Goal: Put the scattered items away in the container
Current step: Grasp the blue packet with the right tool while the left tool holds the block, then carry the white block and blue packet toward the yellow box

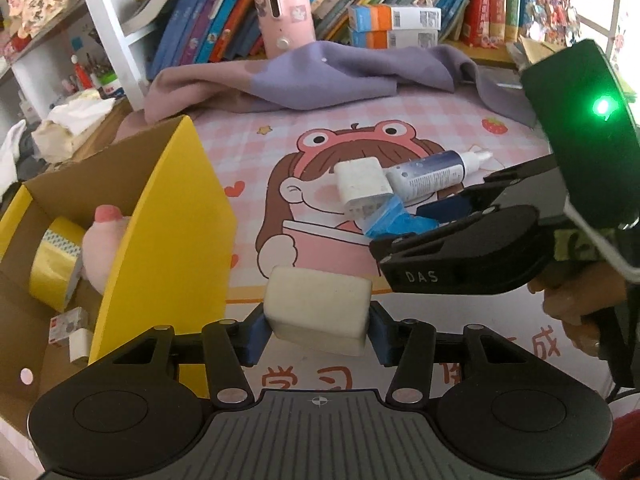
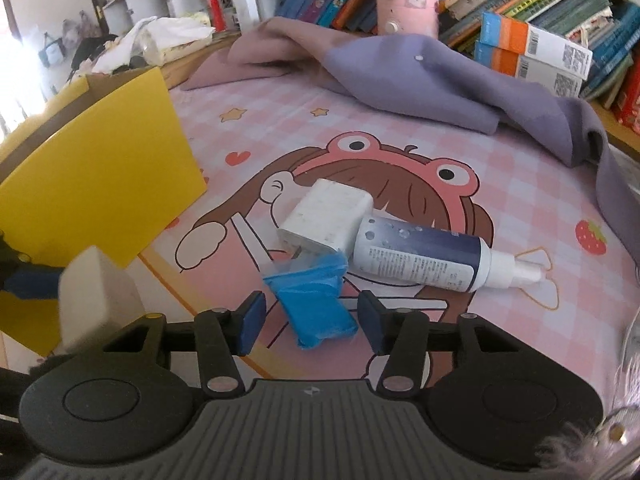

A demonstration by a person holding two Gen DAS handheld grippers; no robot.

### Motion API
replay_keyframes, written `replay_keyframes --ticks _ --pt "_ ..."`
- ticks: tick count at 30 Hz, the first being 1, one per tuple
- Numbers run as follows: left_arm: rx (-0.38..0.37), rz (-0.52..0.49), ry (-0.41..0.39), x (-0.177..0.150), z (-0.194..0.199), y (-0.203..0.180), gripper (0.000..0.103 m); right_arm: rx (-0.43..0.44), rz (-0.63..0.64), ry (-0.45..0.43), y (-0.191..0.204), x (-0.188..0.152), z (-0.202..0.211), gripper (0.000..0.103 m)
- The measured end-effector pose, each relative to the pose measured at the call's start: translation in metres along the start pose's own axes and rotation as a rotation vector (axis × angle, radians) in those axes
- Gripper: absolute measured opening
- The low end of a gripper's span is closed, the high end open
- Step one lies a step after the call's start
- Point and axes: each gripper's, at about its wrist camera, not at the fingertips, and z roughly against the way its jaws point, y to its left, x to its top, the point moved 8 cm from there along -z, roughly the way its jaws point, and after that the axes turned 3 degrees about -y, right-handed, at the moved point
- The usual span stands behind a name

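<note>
My left gripper (image 1: 318,334) is shut on a cream block (image 1: 318,312), held above the pink mat just right of the yellow cardboard box (image 1: 176,216); the block also shows in the right wrist view (image 2: 96,300). The box holds a yellow tape roll (image 1: 56,264), a pink plush (image 1: 106,240) and small packs. My right gripper (image 2: 310,322) is open around a blue wrapped pack (image 2: 316,304) on the mat. Behind it lie a white charger block (image 2: 326,216) and a spray bottle (image 2: 424,260).
A purple cloth (image 2: 420,80) lies crumpled at the back of the mat. Books, boxes (image 2: 532,52) and a pink cylinder (image 1: 282,8) line the rear. The box flap (image 2: 92,176) stands at the left. Tissues (image 2: 176,36) lie at the far left.
</note>
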Motion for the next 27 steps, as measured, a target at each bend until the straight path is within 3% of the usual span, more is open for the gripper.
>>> replay_keyframes --ticks 2,5,18,27 --pt "-0.001 -0.002 -0.006 0.000 0.002 -0.001 0.049 -0.015 0.026 -0.005 0.001 0.001 -0.001 0.034" --pt "-0.004 0.005 -0.016 0.001 0.007 -0.002 0.049 -0.014 0.019 -0.008 -0.001 0.001 0.000 0.031" --pt "-0.025 0.003 -0.084 0.009 0.037 -0.007 0.049 -0.010 -0.063 -0.062 -0.001 0.003 0.044 0.030" --pt "-0.084 -0.014 -0.133 0.001 0.068 -0.014 0.049 -0.028 -0.103 -0.092 0.005 -0.008 0.089 0.030"
